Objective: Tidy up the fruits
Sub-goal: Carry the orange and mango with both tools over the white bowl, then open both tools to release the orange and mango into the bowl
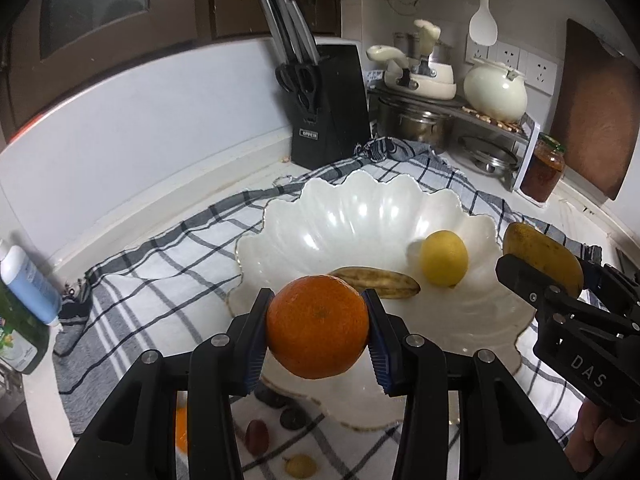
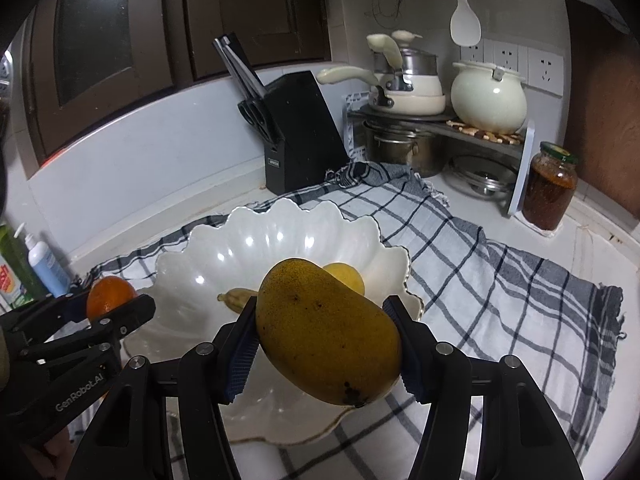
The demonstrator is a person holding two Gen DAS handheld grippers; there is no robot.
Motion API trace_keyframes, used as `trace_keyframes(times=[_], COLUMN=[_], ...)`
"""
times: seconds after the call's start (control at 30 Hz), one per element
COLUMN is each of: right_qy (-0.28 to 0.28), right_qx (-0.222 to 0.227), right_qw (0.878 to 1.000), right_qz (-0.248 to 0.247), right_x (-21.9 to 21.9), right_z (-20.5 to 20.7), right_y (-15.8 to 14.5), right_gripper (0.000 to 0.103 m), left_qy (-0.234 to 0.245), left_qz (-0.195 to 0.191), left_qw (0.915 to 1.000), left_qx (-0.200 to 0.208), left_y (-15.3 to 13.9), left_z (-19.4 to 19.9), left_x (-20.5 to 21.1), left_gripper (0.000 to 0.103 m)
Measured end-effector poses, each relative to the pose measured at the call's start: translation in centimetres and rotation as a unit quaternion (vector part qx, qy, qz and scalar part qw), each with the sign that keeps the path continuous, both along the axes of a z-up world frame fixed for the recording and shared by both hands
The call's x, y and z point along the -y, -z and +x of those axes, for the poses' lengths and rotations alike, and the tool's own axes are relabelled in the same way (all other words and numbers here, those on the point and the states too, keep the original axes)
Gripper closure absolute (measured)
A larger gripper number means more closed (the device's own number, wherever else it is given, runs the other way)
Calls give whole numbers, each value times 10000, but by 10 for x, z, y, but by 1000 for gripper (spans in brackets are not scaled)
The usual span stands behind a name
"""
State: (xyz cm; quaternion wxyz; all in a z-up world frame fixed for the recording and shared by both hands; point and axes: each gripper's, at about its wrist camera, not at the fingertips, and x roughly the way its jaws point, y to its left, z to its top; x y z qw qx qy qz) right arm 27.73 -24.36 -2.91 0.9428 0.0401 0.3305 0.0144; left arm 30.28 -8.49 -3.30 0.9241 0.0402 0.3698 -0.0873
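While both grippers hover over the bowl, each pair of jaws is loaded as follows.

Left gripper (image 1: 318,330): jaws part-way closed, blue pads pressed on both sides of the orange (image 1: 317,327); fruit carried clear of the desk, above the near rim of the bowl.

Right gripper (image 2: 326,340): jaws set wider, pinching the mango (image 2: 328,332) across its middle; mango tilted, its darker spotted end toward the camera, held above the near right part of the bowl.

Bowl (image 1: 360,216): white, scalloped rim, resting on the checked cloth (image 1: 160,264) spread over the desk.

Bowl contents: one lemon (image 1: 444,258) at right of centre; one spotted banana (image 1: 376,280) lying flat just beside it, to its left.

Loose fruit: small dark and yellow pieces (image 1: 298,465) on the cloth in front of the bowl, seen below the left gripper; type cannot be told.

Background: black knife block (image 1: 328,108) behind the cloth; jar (image 1: 544,168) with green lid at far right.
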Motion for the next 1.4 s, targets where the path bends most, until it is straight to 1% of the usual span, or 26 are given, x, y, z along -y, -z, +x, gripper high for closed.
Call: trace_keyframes(times=[0.23, 0.43, 0.47, 0.5, 0.53, 0.57, 0.63, 0.67, 0.7, 0.8, 0.87, 1.0, 1.4], right_qy=[8, 100, 98, 98, 115, 142, 173, 201, 228, 318, 401, 472, 447], right_qx=[-183, -361, -382, -409, -448, -491, -568, -620, -614, -418, -289, -223, -46], right_qw=[9998, 9993, 9992, 9991, 9989, 9986, 9982, 9978, 9978, 9985, 9984, 9980, 9983], right_qz=[15, 91, 83, 80, 88, 105, 124, 123, 101, -122, -286, -348, -366], right_x=[2, 6, 6, 6, 7, 8, 9, 9, 9, 6, 3, 3, -8], right_z=[15, 24, 24, 25, 26, 27, 27, 28, 27, 21, 18, 13, -12], right_y=[15, 24, 26, 27, 29, 31, 34, 36, 36, 29, 22, 14, -7], right_gripper=[42, 41, 41, 41, 41, 41, 41, 39, 31, 14, 9, 9, 9], left_qy=[51, 127, 124, 112, 82, 59, 25, -12, -34, -100, -148, -219, -315], left_qz=[35, 64, 88, 100, 105, 110, 133, 148, 151, 169, 157, 148, 76], left_qw=[9997, 9992, 9991, 9992, 9994, 9995, 9995, 9995, 9995, 9995, 9995, 9995, 9994], left_qx=[-215, -384, -393, -379, -329, -295, -280, -285, -278, -236, -232, -161, 73], left_y=[18, 29, 31, 31, 30, 29, 27, 27, 26, 25, 23, 17, -5], left_z=[18, 24, 24, 24, 23, 23, 23, 22, 22, 19, 17, 11, -18], left_x=[5, 10, 10, 10, 9, 8, 6, 5, 3, -2, -5, -10, -24], left_gripper=[59, 58, 52, 41, 37, 33, 32, 30, 28, 25, 25, 20, 20])
